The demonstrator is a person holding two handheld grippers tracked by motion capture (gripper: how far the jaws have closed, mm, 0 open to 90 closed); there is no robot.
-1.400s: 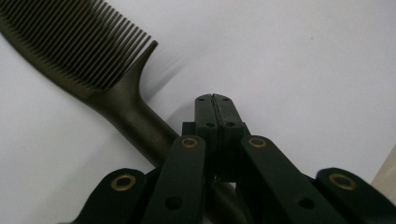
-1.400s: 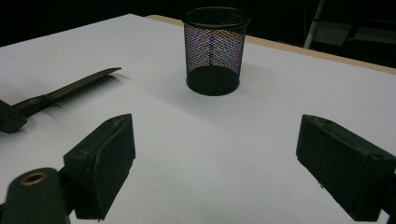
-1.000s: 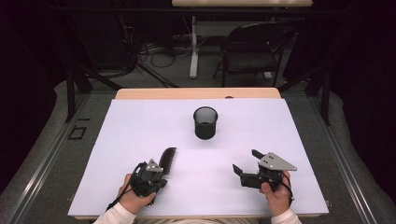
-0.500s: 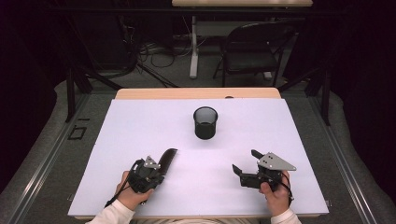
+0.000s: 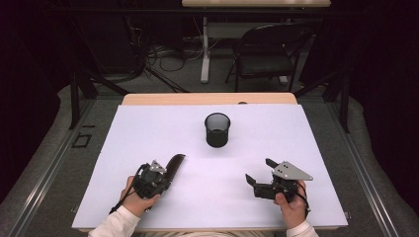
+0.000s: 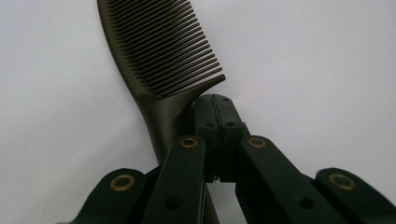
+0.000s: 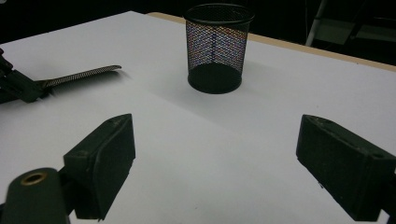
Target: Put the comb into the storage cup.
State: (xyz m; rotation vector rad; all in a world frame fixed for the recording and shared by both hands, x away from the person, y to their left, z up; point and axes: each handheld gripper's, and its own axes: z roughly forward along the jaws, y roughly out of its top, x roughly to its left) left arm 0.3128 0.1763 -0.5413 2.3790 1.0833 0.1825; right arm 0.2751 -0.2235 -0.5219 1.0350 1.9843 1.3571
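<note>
A dark comb (image 5: 174, 164) lies on the white table (image 5: 148, 128) at the near left, its toothed end pointing up and to the right. My left gripper (image 5: 163, 176) sits at its handle end. In the left gripper view the jaws (image 6: 212, 98) meet pad to pad, and the comb's (image 6: 163, 46) handle runs beside and beneath the left jaw, not between the pads. My right gripper (image 5: 261, 171) rests at the near right, open with nothing between its fingers (image 7: 215, 128). A black mesh cup (image 5: 217, 129) stands upright in the middle; the right gripper view has the cup (image 7: 215, 46) ahead and the comb (image 7: 81, 74) to the left.
The table's wooden far edge (image 5: 207, 98) borders a dark floor with a folding chair (image 5: 276, 54) and cables behind. White surface lies open between the cup and both grippers.
My left gripper has shifted slightly left and the comb's toothed end has swung over to the right. The right gripper has stayed put.
</note>
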